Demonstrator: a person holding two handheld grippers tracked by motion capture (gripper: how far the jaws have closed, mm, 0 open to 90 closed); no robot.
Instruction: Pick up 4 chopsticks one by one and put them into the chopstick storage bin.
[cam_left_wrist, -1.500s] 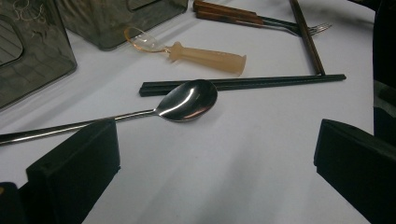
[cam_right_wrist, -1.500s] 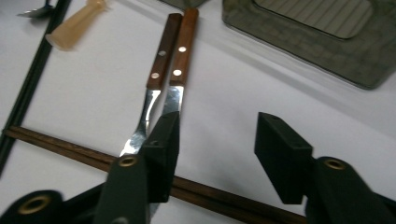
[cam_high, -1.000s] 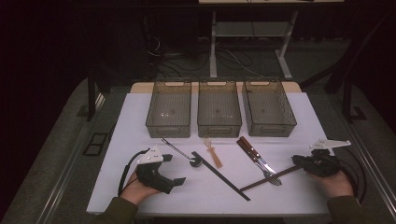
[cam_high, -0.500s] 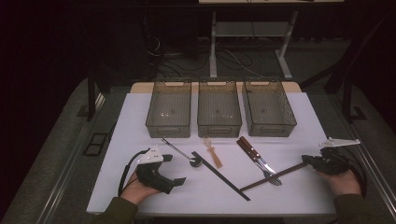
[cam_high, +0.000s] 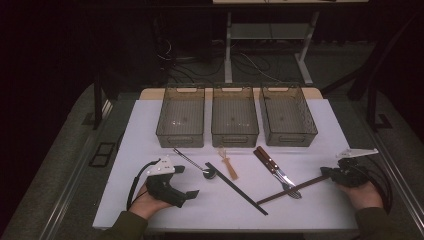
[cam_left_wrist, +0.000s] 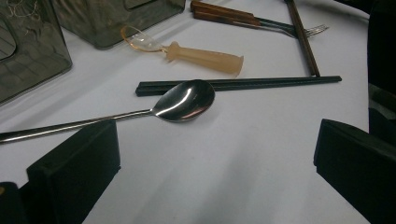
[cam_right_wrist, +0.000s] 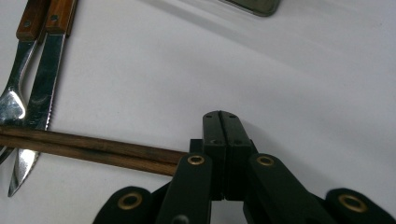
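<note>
White tabletop (cam_high: 310, 210) with three grey bins (cam_high: 235, 117) along far edge. Left tool (cam_high: 189, 194) resting near front-left — jaws wide apart, nothing between, steel spoon (cam_left_wrist: 184, 100) just ahead. Right tool (cam_right_wrist: 222, 140) clamped fully closed on brown chopsticks (cam_right_wrist: 88, 148) — lying across fork (cam_right_wrist: 11, 105) and knife (cam_right_wrist: 39, 74).

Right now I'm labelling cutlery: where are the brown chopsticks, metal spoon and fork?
brown chopsticks (cam_high: 295, 189), high view, mid-shaft.
metal spoon (cam_left_wrist: 184, 100), left gripper view, bowl.
fork (cam_right_wrist: 11, 109), right gripper view, neck above the tines.
</note>
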